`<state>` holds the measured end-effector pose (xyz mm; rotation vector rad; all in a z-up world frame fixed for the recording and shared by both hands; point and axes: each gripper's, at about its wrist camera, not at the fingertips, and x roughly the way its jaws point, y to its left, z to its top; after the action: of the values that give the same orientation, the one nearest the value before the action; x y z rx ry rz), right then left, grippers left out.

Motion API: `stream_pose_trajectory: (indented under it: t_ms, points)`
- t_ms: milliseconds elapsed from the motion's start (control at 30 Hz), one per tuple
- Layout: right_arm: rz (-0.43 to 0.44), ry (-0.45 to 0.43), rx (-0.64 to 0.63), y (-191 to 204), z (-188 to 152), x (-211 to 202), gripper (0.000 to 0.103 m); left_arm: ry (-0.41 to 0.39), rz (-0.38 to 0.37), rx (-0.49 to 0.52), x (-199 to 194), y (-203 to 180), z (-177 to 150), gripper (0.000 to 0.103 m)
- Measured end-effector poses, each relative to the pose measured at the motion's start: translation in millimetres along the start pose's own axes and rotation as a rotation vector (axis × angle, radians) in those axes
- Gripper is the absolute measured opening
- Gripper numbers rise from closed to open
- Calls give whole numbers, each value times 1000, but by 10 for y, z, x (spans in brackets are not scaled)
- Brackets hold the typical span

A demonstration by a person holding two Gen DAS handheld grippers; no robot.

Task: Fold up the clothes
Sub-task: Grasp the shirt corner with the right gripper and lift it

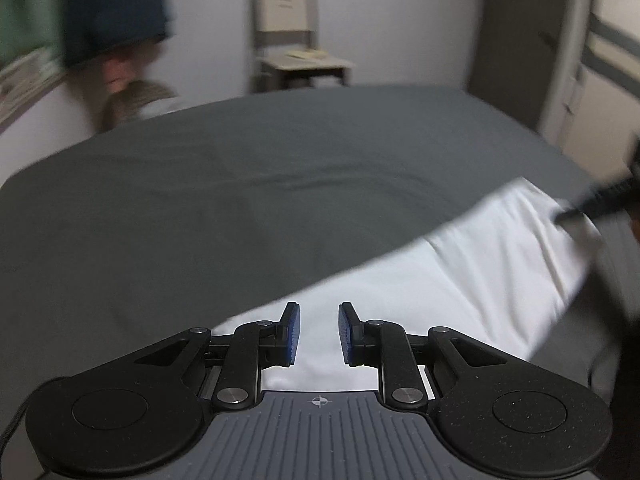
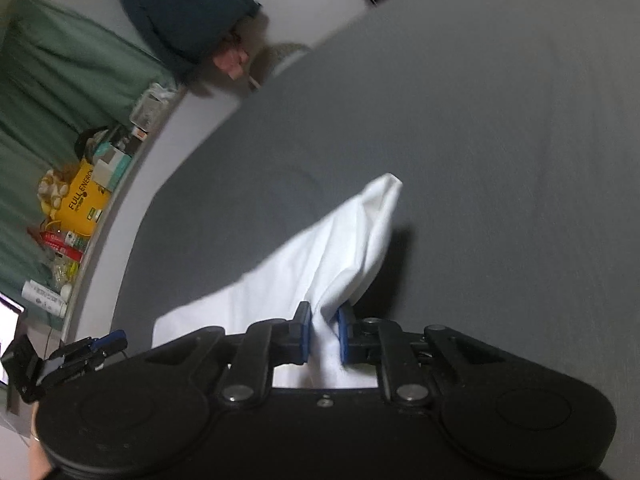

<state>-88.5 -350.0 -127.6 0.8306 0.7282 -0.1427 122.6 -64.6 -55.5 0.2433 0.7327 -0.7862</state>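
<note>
A white garment (image 1: 460, 280) lies on the grey bed sheet (image 1: 240, 200), reaching from the near middle to the right. My left gripper (image 1: 319, 314) is open just above its near edge, with white cloth showing through the gap and nothing pinched. In the right wrist view my right gripper (image 2: 324, 320) is shut on the white garment (image 2: 320, 248), and a bunched fold rises from between its blue pads (image 2: 304, 328) to a point. The right gripper (image 1: 600, 196) also shows blurred at the left wrist view's right edge, on the cloth. The left gripper (image 2: 86, 354) appears at the lower left.
A chair (image 1: 296, 40) stands against the far wall beyond the bed. A person in a dark top (image 2: 188, 12) is at the bed's far left side. A ledge with a yellow box (image 2: 82, 196) and clutter runs by a green curtain (image 2: 48, 80). A door (image 1: 540, 40) is at right.
</note>
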Motion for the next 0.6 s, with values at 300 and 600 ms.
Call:
stream_pose_trajectory:
  t_ms: [300,600]
  points:
    - [61,-94,-348,1624,-238,-43,12,-51,-20,-172,-125,267,-112,21]
    - [32,45,-522,2523,-610,917,12,-108,-10,-279,-228,502,-257,20]
